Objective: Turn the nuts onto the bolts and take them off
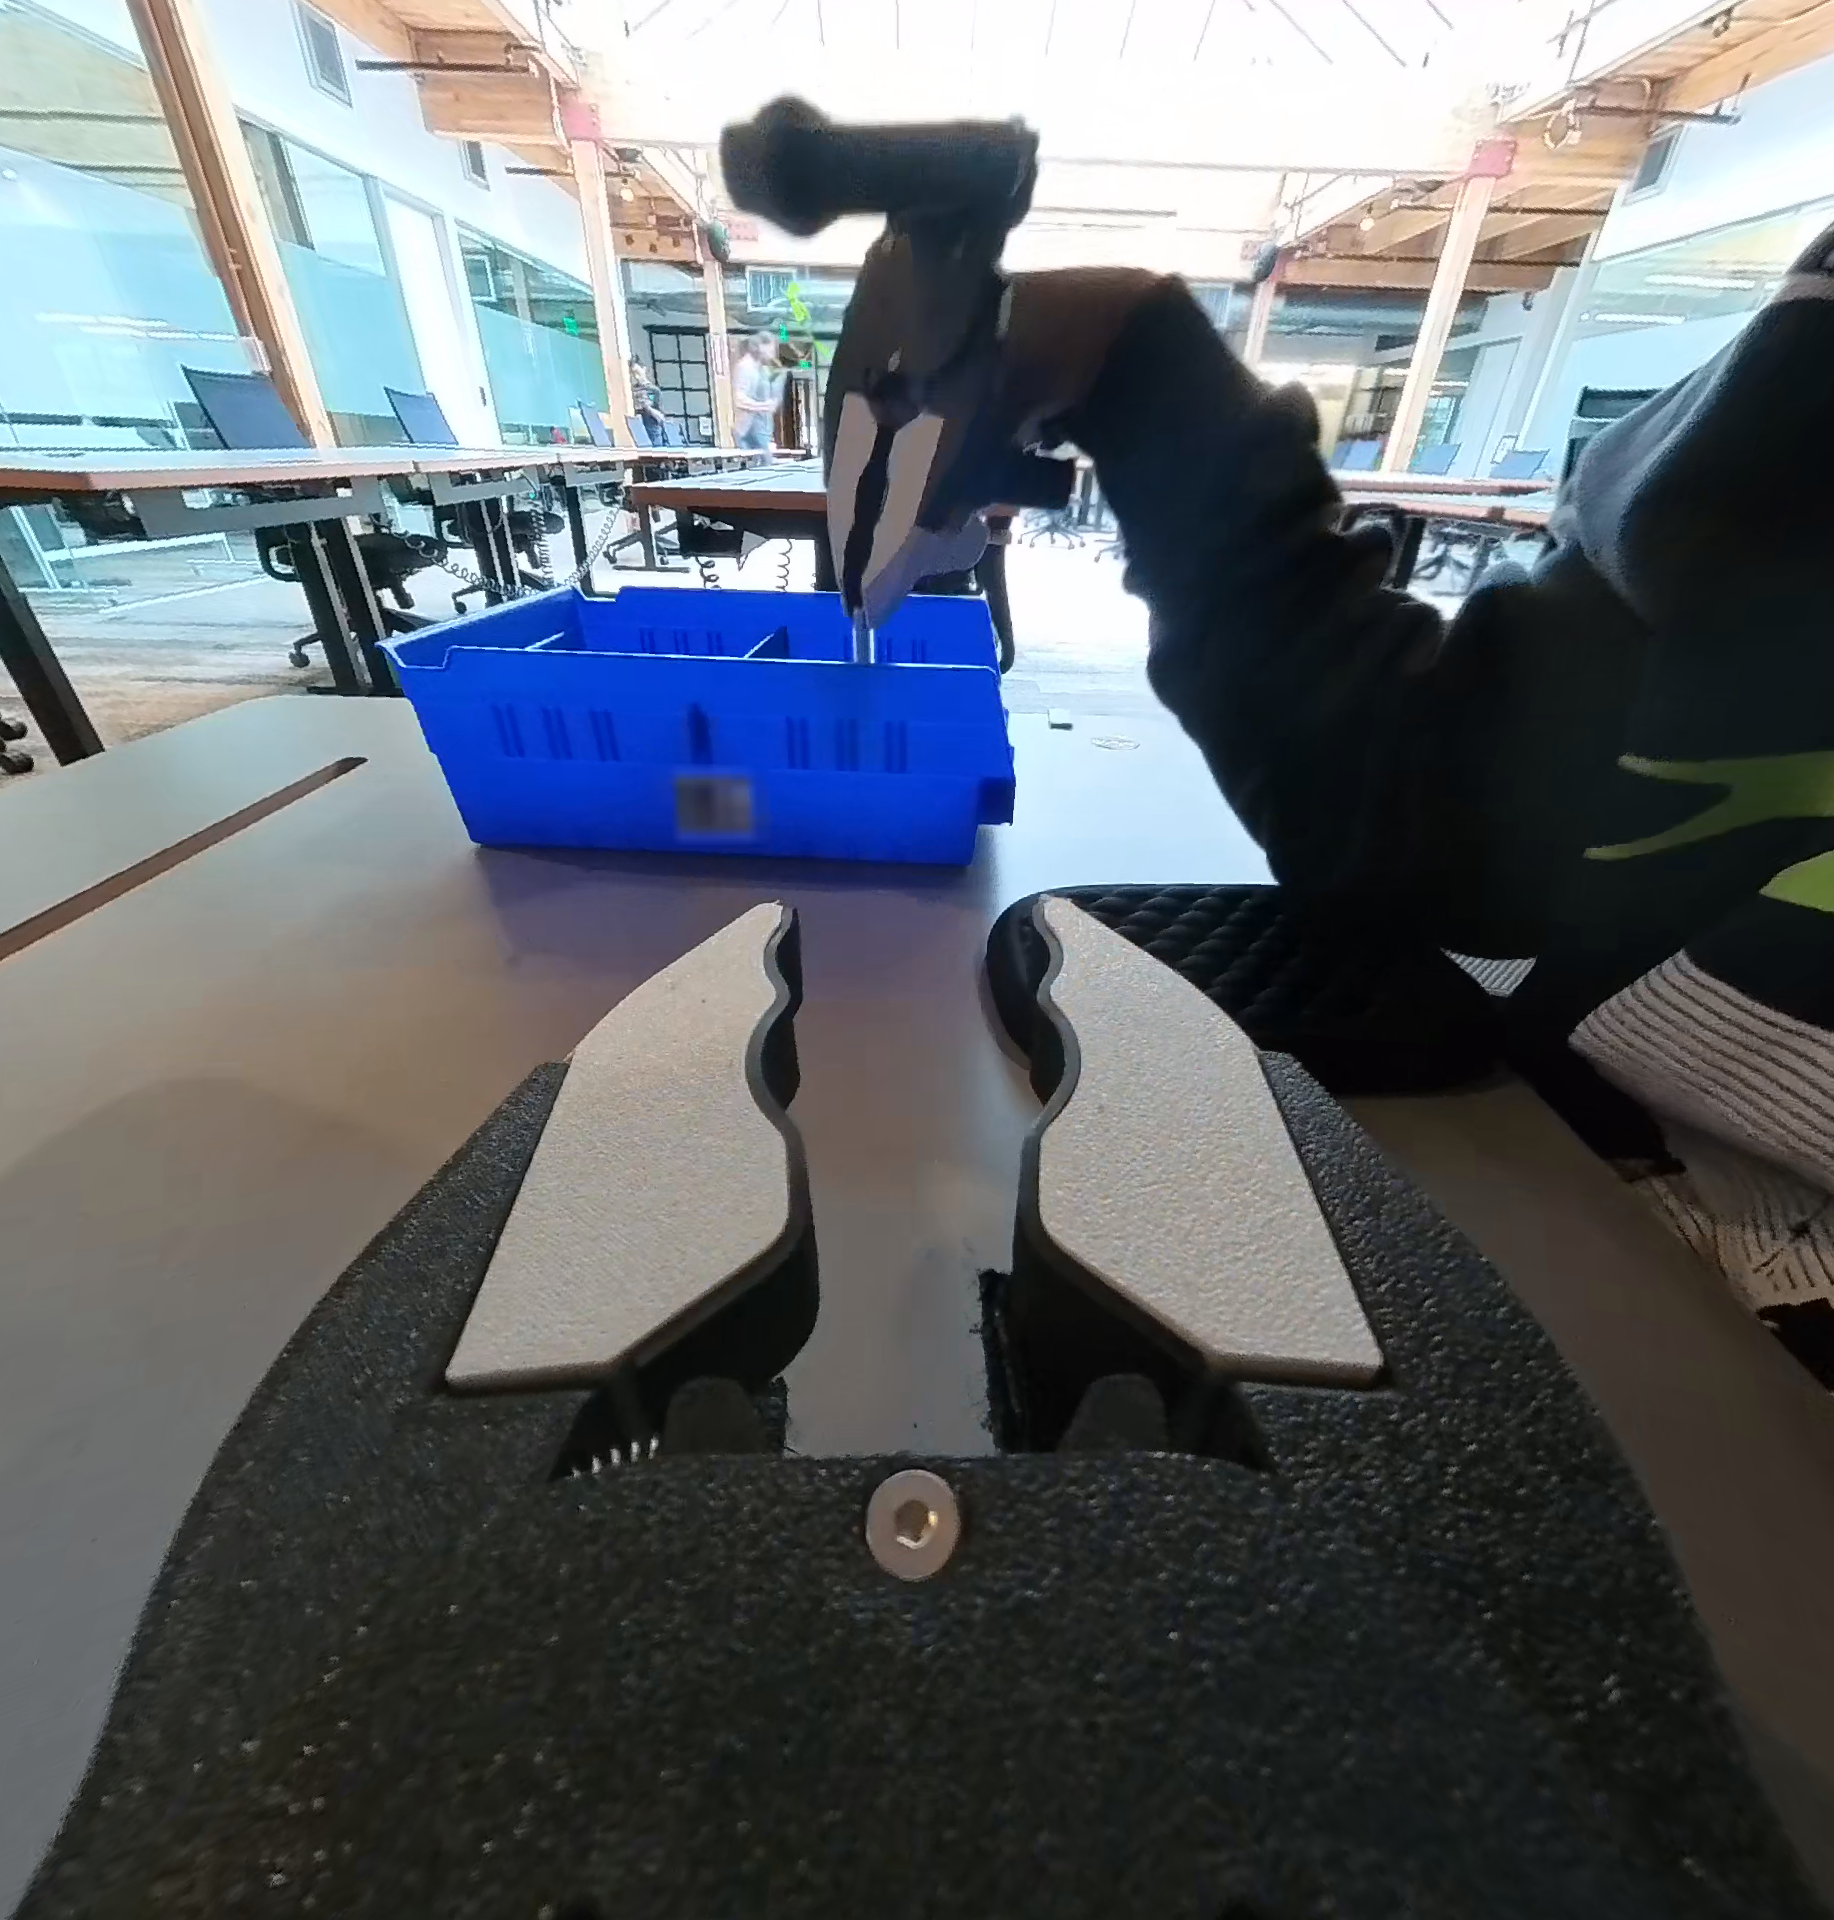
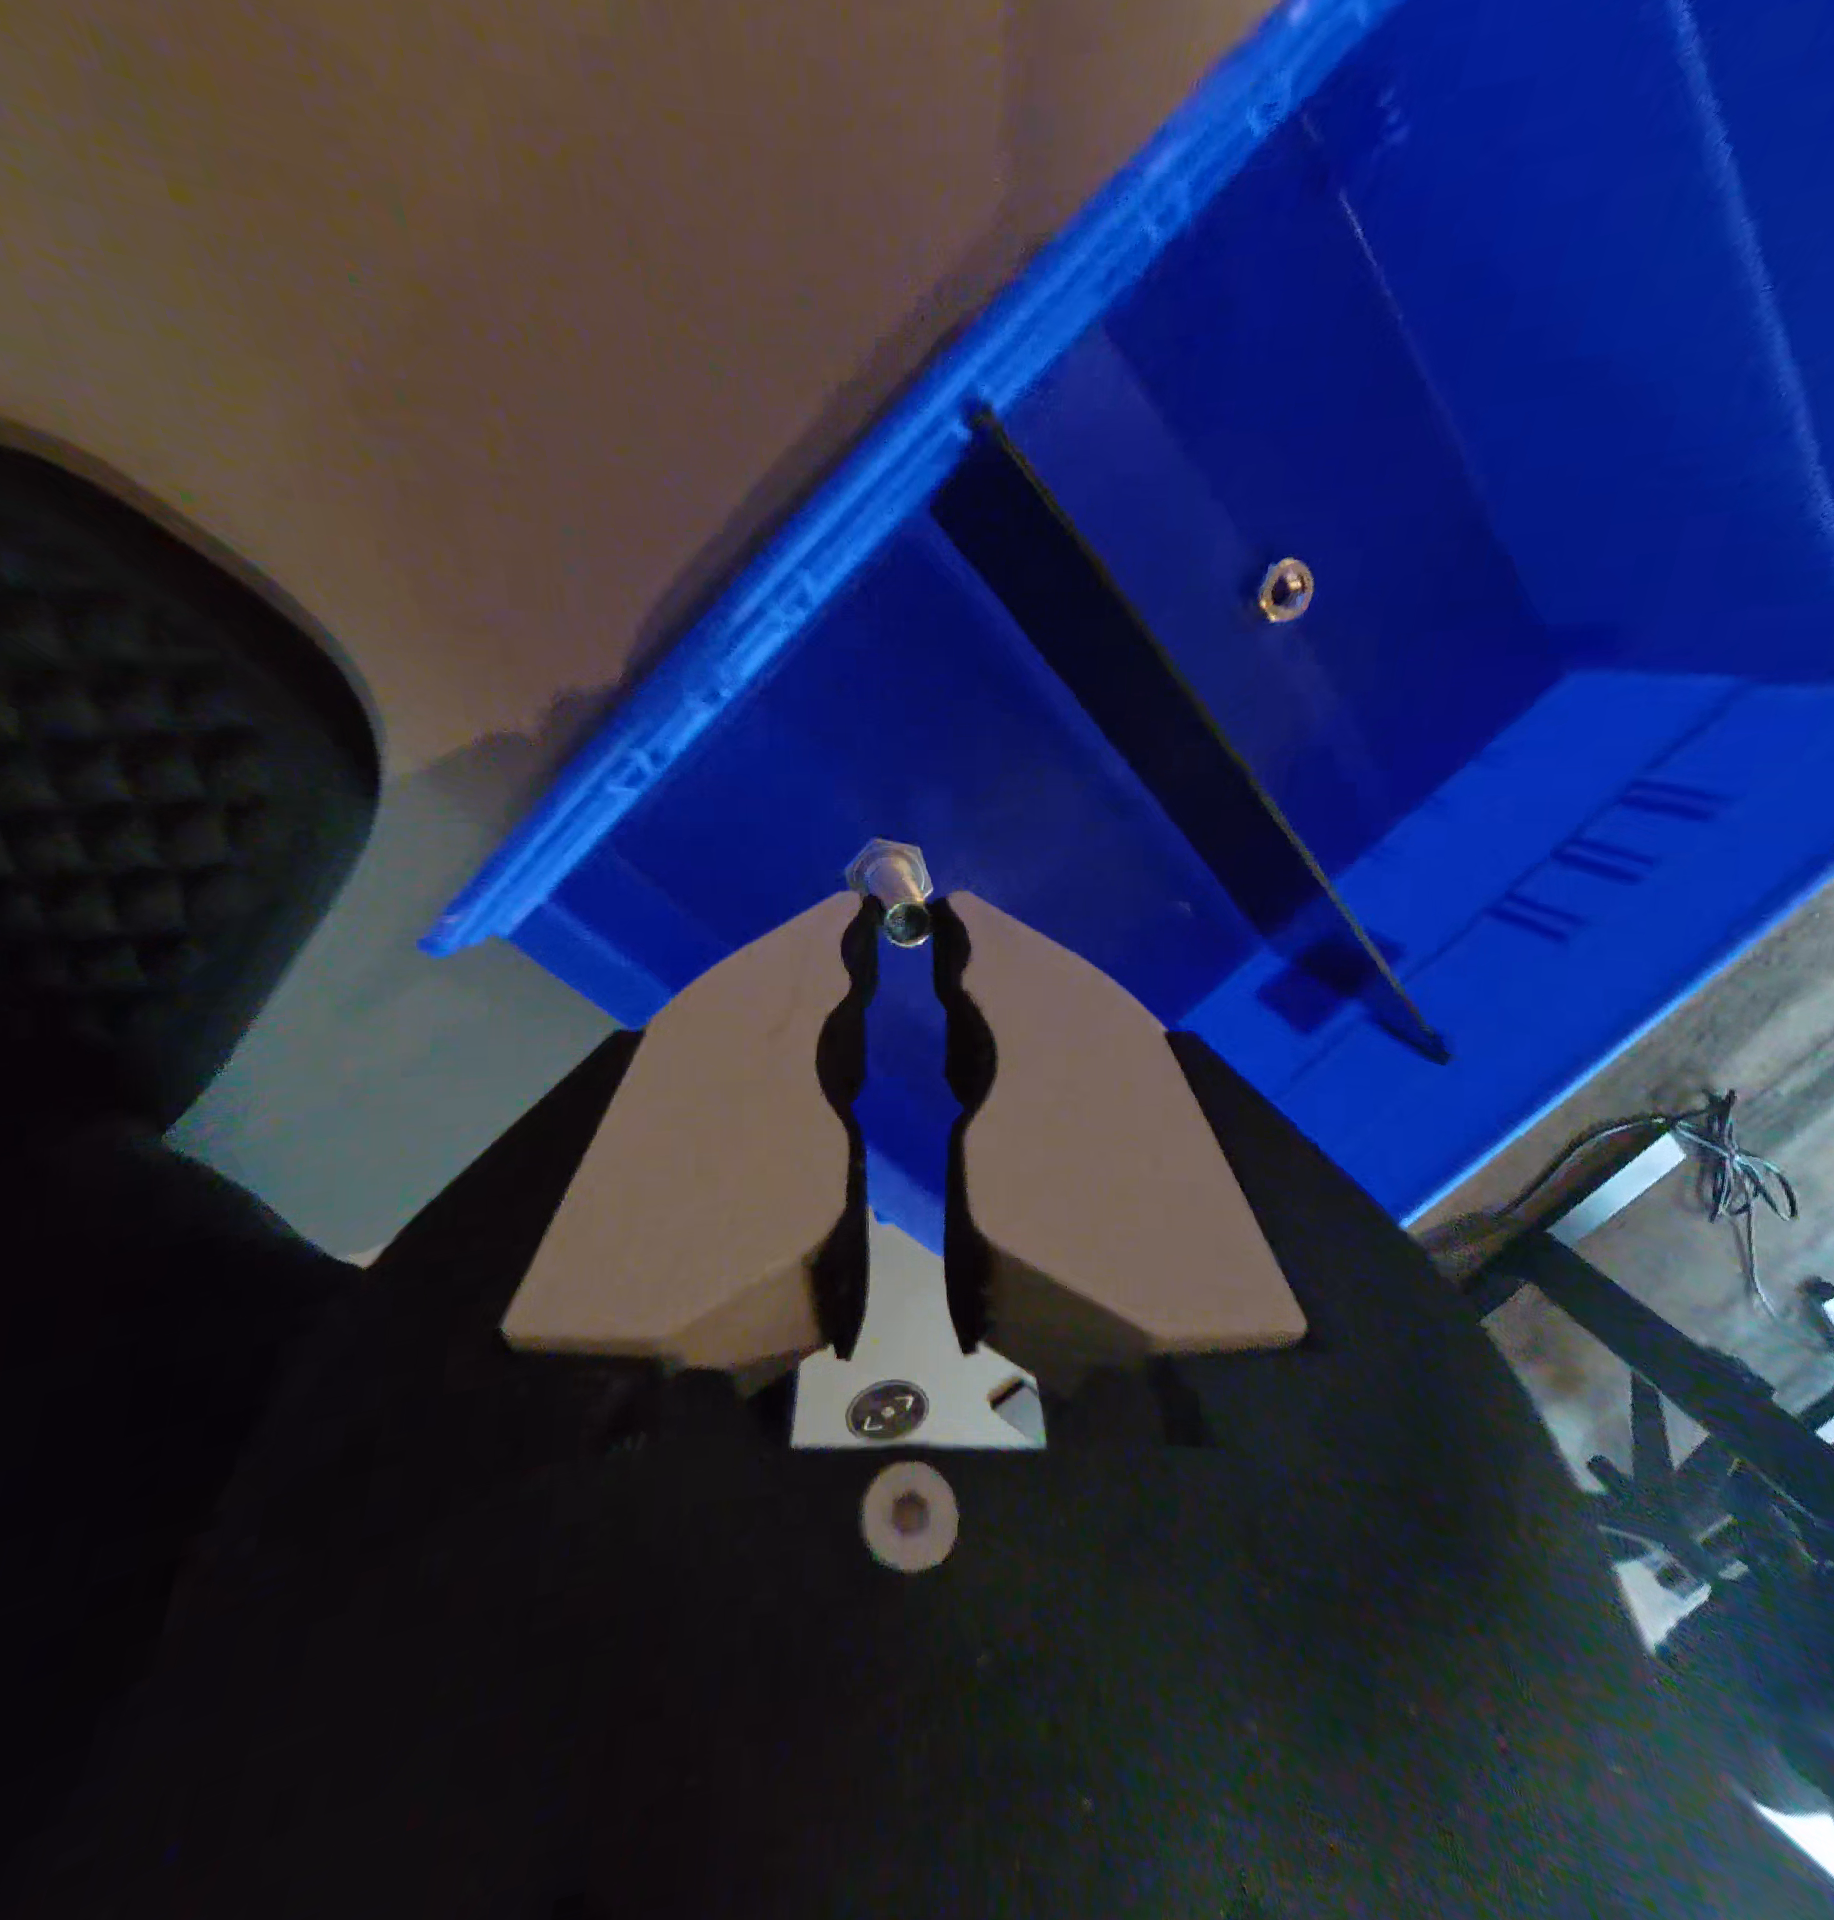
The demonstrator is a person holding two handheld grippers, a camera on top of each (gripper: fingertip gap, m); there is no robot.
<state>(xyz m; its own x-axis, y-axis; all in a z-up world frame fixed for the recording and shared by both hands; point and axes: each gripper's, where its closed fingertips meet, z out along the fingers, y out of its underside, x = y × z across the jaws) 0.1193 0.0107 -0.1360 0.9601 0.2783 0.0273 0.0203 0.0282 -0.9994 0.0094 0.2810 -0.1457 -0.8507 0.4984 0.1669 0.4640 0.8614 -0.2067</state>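
A blue divided bin (image 1: 705, 727) stands on the grey table (image 1: 269, 935). My right gripper (image 1: 861, 603) points down over the bin's right part and is shut on a silver bolt (image 1: 863, 636). In the right wrist view the right gripper (image 2: 905, 914) pinches the bolt (image 2: 897, 894) by its shank at the fingertips, with the hex head pointing down into the bin (image 2: 1515, 831). A single silver nut (image 2: 1285, 589) lies in the neighbouring compartment, past a black divider (image 2: 1183, 717). My left gripper (image 1: 913, 935) is open and empty, low over the table in front of the bin.
A black textured pad (image 1: 1256, 966) lies on the table right of my left gripper and shows in the right wrist view (image 2: 113, 779). A person's dark sleeve (image 1: 1360, 675) reaches in from the right. Office desks and chairs stand beyond the table. To the single silver nut (image 2: 1285, 589): right tips about 15 centimetres, left tips about 40 centimetres.
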